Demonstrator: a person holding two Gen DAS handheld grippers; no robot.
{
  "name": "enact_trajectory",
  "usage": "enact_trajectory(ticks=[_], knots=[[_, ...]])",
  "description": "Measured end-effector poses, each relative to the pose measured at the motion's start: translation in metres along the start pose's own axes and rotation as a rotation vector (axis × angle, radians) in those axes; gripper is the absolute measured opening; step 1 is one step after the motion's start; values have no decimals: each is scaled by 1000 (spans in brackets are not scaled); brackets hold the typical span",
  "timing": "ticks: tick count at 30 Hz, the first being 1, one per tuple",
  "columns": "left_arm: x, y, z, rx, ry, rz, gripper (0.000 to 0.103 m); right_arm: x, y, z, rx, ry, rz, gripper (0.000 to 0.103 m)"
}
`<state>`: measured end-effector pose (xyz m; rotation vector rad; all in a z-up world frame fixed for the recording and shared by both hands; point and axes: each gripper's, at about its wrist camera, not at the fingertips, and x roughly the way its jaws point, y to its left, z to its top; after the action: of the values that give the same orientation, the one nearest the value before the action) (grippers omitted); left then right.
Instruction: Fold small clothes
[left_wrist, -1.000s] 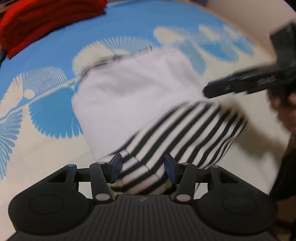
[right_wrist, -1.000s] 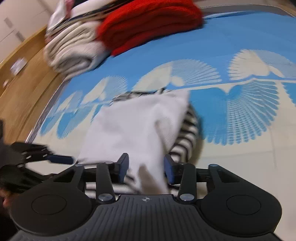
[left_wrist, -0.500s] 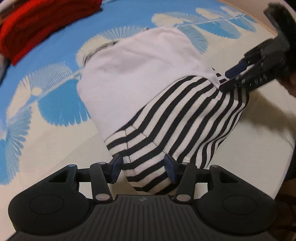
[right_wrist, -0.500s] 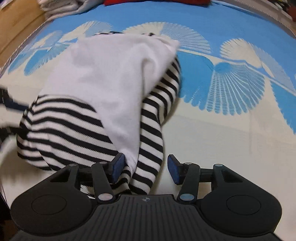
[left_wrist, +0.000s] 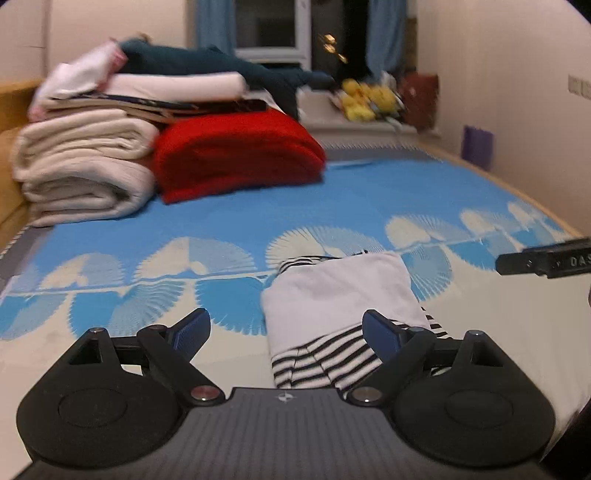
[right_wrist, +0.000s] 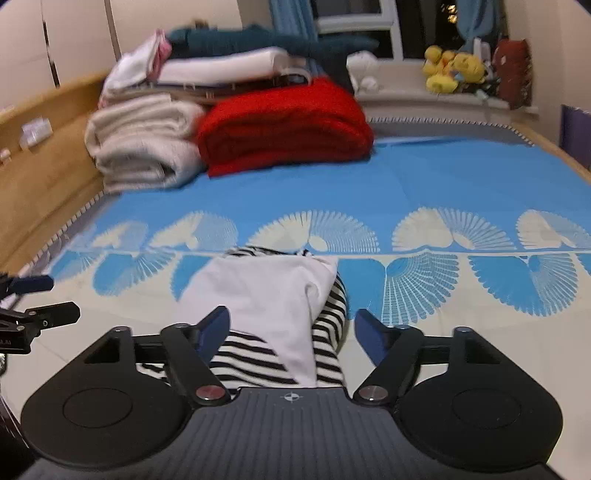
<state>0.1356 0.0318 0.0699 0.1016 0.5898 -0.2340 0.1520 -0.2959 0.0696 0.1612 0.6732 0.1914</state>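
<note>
A small garment (left_wrist: 332, 291), white with black-and-white striped parts, lies folded on the blue and cream bedcover (left_wrist: 221, 210). My left gripper (left_wrist: 286, 326) hovers above its near striped end. Its jaws are opening wide, and neither pad touches the cloth. My right gripper (right_wrist: 293, 326) hangs over the same garment (right_wrist: 266, 291) from the other side. Its jaws are opening too, with the cloth lying free below them. Each gripper shows at the edge of the other's view: the right gripper (left_wrist: 546, 260) and the left gripper (right_wrist: 48, 299).
At the back left stand folded cream blankets (left_wrist: 85, 170), a red blanket (left_wrist: 236, 151) and more folded laundry on top. A wooden bed frame (right_wrist: 37, 177) runs along the left. Yellow plush toys (left_wrist: 362, 99) sit on the windowsill. A wall bounds the right.
Both grippers let go of the striped garment, spread wide, rose and tipped up toward the room. The garment now lies folded on the bed.
</note>
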Motion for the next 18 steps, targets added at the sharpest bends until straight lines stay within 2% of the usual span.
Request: enact_trajectory(ticks=[2, 4, 6, 9, 13, 18], knots=[[-16, -9, -13, -33, 2, 11, 93, -18, 4, -16, 16, -42, -12, 86], [-21, -19, -25, -51, 36, 4, 93, -27, 11, -36, 29, -58, -22, 87], [-20, -29, -34, -61, 74, 6, 93, -29, 16, -52, 27, -39, -36, 87], [-18, -39, -51, -122, 121, 54, 93, -32, 23, -72, 27, -35, -67, 87], [-8, -47, -66, -135, 188, 75, 93, -35, 33, -82, 24, -19, -72, 87], [8, -49, -75, -110, 209, 88, 93, -28, 41, -89, -32, -2, -113, 87]])
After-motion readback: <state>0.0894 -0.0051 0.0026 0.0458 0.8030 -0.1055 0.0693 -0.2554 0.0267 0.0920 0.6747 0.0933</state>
